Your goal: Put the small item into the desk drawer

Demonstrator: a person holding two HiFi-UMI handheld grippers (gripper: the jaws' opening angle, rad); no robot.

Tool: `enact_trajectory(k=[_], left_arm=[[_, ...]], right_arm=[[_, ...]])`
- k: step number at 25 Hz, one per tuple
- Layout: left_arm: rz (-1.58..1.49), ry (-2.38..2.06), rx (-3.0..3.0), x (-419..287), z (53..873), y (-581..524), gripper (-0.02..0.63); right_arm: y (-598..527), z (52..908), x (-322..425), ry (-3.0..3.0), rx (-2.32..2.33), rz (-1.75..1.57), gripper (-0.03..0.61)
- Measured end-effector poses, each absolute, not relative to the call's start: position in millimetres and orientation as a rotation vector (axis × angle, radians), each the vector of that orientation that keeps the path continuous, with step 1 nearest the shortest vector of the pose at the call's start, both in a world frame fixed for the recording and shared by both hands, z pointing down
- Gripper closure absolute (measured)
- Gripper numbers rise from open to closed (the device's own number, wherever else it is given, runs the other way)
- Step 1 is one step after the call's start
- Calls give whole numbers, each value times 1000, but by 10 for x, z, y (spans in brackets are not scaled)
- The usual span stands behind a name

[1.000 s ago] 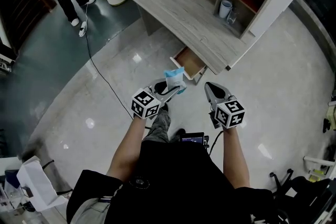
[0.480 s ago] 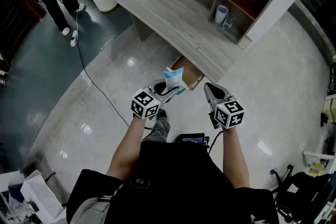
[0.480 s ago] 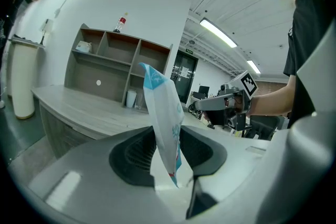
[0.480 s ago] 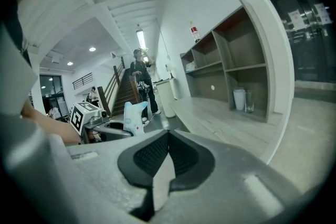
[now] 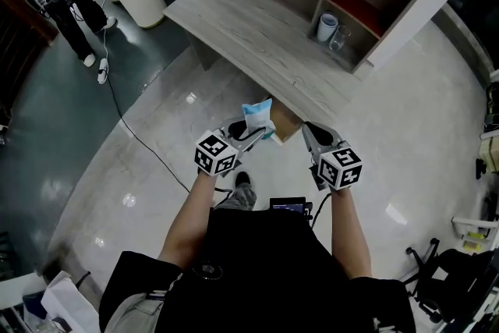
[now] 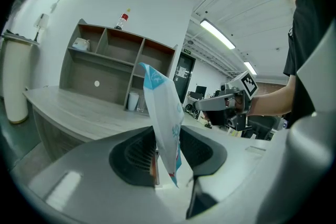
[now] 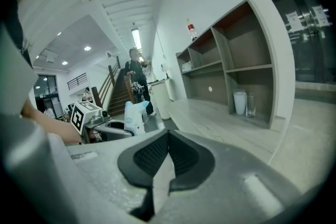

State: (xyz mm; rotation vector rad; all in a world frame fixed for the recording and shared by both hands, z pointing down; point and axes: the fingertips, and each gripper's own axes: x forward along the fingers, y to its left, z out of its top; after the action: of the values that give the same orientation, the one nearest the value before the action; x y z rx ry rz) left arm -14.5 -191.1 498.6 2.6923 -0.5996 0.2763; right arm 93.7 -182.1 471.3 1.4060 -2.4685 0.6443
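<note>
From the head view, we see the left gripper (image 5: 253, 134) pinching a small blue-and-white packet (image 5: 258, 116) upright, over the floor and just short of the open drawer (image 5: 286, 123) that peeks out from under the desk (image 5: 249, 31) edge. The right gripper (image 5: 312, 135) hangs near the drawer's other side.

Along the left gripper's own view, the jaws clamp the packet low down, and most of it stands free above the pads.

Along the right gripper's view, its jaws are pressed together on nothing.

We judge the step to be carrying the packet to the drawer. To do it well, we should bring it fully past the drawer's front, then lower it before letting go, so the light packet drops inside.
</note>
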Motion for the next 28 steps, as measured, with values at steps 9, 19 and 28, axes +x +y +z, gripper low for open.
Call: enact_trajectory(k=[9,19,28], left_arm=[[271,-528,2714,-279,4955,-2309,469],[268,-476,2725,-409,4997,-2563,471],[279,-491,2707,-330,5062,-2565,471]], right_arm=[[-2168,4669,786,-2433,1473,640,583],[-2343,4698,605,-2406,1511,638,583],[-2394,4736,672,-2414,1484,648,583]])
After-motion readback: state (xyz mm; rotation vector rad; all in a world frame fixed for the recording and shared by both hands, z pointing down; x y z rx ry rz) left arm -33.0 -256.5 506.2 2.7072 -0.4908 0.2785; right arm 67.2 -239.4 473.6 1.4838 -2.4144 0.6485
